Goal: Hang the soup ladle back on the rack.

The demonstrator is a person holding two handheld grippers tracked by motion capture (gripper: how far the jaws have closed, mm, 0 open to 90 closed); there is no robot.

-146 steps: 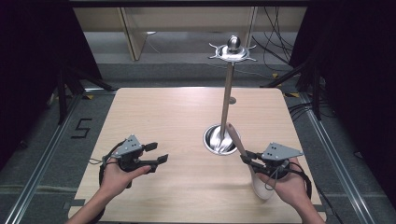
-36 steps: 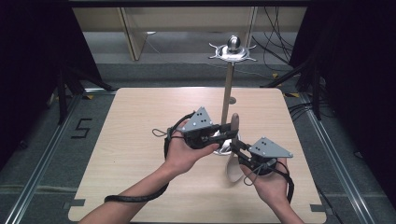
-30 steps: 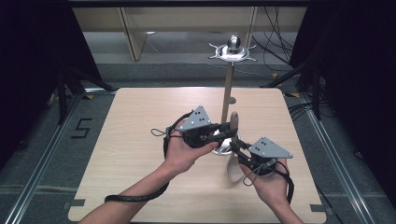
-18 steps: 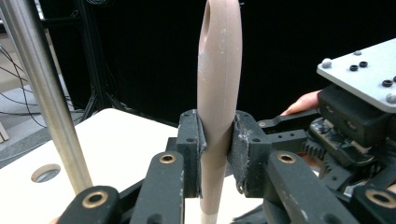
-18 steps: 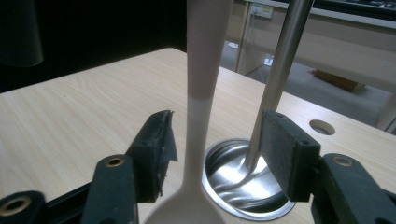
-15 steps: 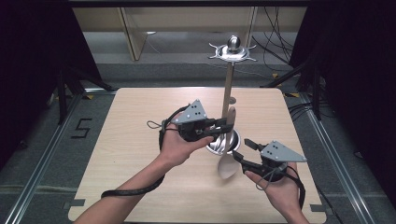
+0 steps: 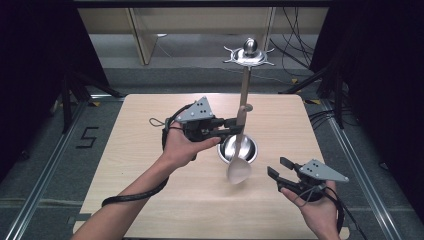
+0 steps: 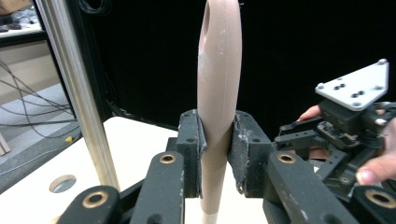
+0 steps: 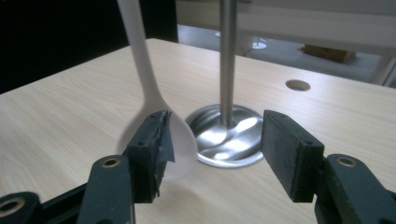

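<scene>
The left gripper (image 7: 231, 127) is clamped on the handle of a pale spoon (image 7: 238, 167), its two black pads (image 8: 192, 140) pressing the shaft from either side in the left gripper view, with the looped end of the handle rising above them. In the high view the spoon hangs almost upright from that grip, bowl end down, just in front of the round steel base (image 7: 248, 146) of a tall metal stand (image 7: 244, 95); whether the bowl touches the wooden table (image 7: 140, 150) cannot be told. The spoon's handle runs close alongside the stand's pole, whose top carries a small disc with a ball and short prongs (image 7: 249, 54). The shallow dish of the base shows bare polished metal with only the pole set in its middle. The right gripper (image 7: 277, 167) sits low near the table's right front corner, well apart from the spoon, and its jaws have just been opening; they now stand wide with nothing between the pads. In the right gripper view (image 9: 212, 149) the spoon's bowl (image 9: 180, 144) shows beyond the left pad, and the steel base lies farther off between the jaws.
</scene>
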